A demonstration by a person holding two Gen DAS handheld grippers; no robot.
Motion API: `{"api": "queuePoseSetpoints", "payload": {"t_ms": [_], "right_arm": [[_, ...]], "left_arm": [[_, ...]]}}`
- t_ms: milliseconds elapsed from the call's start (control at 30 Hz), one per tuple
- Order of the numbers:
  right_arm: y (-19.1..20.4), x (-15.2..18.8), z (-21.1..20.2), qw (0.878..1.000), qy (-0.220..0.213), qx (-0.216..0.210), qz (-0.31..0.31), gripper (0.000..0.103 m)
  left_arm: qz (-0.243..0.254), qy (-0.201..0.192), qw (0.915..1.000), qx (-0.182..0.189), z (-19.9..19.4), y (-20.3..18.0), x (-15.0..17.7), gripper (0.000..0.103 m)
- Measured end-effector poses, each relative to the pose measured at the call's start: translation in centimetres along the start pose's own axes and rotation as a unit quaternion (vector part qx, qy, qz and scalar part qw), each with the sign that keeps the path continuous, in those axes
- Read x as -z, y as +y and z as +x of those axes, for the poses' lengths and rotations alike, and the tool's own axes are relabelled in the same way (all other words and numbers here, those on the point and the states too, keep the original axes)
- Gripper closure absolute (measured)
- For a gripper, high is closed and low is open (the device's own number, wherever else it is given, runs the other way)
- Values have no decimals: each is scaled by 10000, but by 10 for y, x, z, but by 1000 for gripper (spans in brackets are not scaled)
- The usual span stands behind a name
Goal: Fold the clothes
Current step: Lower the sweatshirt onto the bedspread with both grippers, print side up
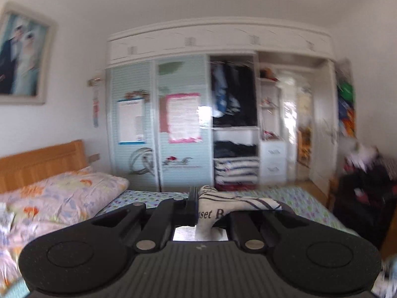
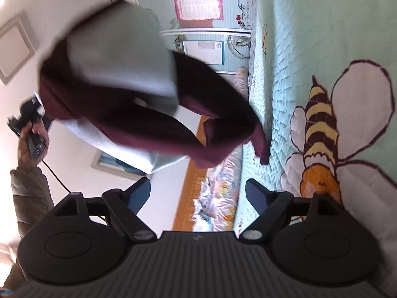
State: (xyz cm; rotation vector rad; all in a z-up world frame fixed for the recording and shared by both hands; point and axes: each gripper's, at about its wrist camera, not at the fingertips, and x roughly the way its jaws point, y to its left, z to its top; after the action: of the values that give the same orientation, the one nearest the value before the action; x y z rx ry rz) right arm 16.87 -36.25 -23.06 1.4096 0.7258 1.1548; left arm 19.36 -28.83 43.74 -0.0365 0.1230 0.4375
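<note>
Lots of blur here, so some stuff is hard to read. In the left wrist view the black left gripper (image 1: 197,213) is clamped on a bunched bit of white fabric with dark stripes and printed lettering (image 1: 218,206); only "set B" is readable, and the rest of the piece is hidden behind the gripper body. Beyond it there's the bed with a pale green patterned sheet (image 1: 297,198), a floral pastel quilt (image 1: 62,198) on the left, an orange wooden headboard (image 1: 37,161), and a white wardrobe with pale blue sliding doors (image 1: 158,129) on the far side, all smeared.

The right wrist view is rolled sideways and shows what the other doesn't: a maroon and light grey garment (image 2: 139,99) hanging in the air, heavily blurred, its lower maroon edge touching a mint green quilted bedspread with a big bee applique (image 2: 322,129). The black right gripper (image 2: 197,193) has its fingers wide apart with nothing between them, and the garment sits just beyond the tips. At the left edge a hand (image 2: 31,144) grips the other gripper's handle, with a brown padded sleeve (image 2: 29,198) partly cut off.
</note>
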Motion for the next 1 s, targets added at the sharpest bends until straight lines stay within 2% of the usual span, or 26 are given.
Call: {"api": "queuePoseSetpoints", "payload": {"t_ms": [33, 133, 200, 233, 267, 333, 367, 433, 467, 567, 600, 667, 700, 733, 867, 933, 1000], "right_arm": [[0, -1, 1, 10000, -18, -5, 1, 19], [-2, -1, 7, 10000, -10, 25, -21, 19], [-1, -1, 7, 10000, -9, 43, -35, 19], [-1, -1, 7, 10000, -16, 46, -35, 19], [-1, -1, 7, 10000, -24, 49, -34, 19], [-2, -2, 8, 10000, -43, 54, -32, 19], [-2, -2, 9, 10000, -49, 61, -40, 19], [-2, -2, 12, 9999, -53, 82, -81, 19], [-2, -2, 14, 9999, -56, 92, -104, 19], [-2, -1, 20, 9998, -71, 104, -150, 19], [-3, -1, 22, 9998, -72, 118, -162, 19], [-4, -1, 30, 9996, -57, 179, -220, 19], [-2, -1, 33, 9994, -46, 214, -258, 19], [1, -3, 34, 9992, -34, 251, -300, 19], [9, 0, 32, 9980, -42, 401, -482, 19], [19, 3, 20, 9955, -87, 610, -714, 19], [32, 13, 17, 9870, -188, 1096, -1163, 19]], "left_arm": [[-11, 64, 9999, -91, 0, 5, 3, 100], [604, 671, 9959, -103, 6, 15, 37, 99], [1011, 1072, 9890, -111, 10, 21, 59, 99], [1214, 1272, 9844, -115, 12, 24, 71, 96], [1415, 1471, 9789, -118, 14, 27, 82, 82], [1814, 1864, 9655, -125, 18, 34, 105, 65], [1862, 1994, 9620, -112, 18, 41, 120, 61], [1664, 2129, 9628, -54, 13, 64, 156, 66], [1564, 2195, 9630, -25, 11, 76, 173, 74], [1264, 2393, 9627, 61, 3, 111, 227, 71], [1164, 2459, 9623, 90, 1, 122, 245, 65], [962, 2588, 9610, 148, -4, 146, 281, 20], [861, 2652, 9602, 177, -7, 157, 299, 13], [779, 2636, 9613, 200, -10, 168, 311, 10], [520, 2330, 9707, 264, -27, 199, 337, 11], [302, 2273, 9731, 229, -31, 211, 352, 10], [-21, 2188, 9757, 147, -36, 225, 369, 9]]}}
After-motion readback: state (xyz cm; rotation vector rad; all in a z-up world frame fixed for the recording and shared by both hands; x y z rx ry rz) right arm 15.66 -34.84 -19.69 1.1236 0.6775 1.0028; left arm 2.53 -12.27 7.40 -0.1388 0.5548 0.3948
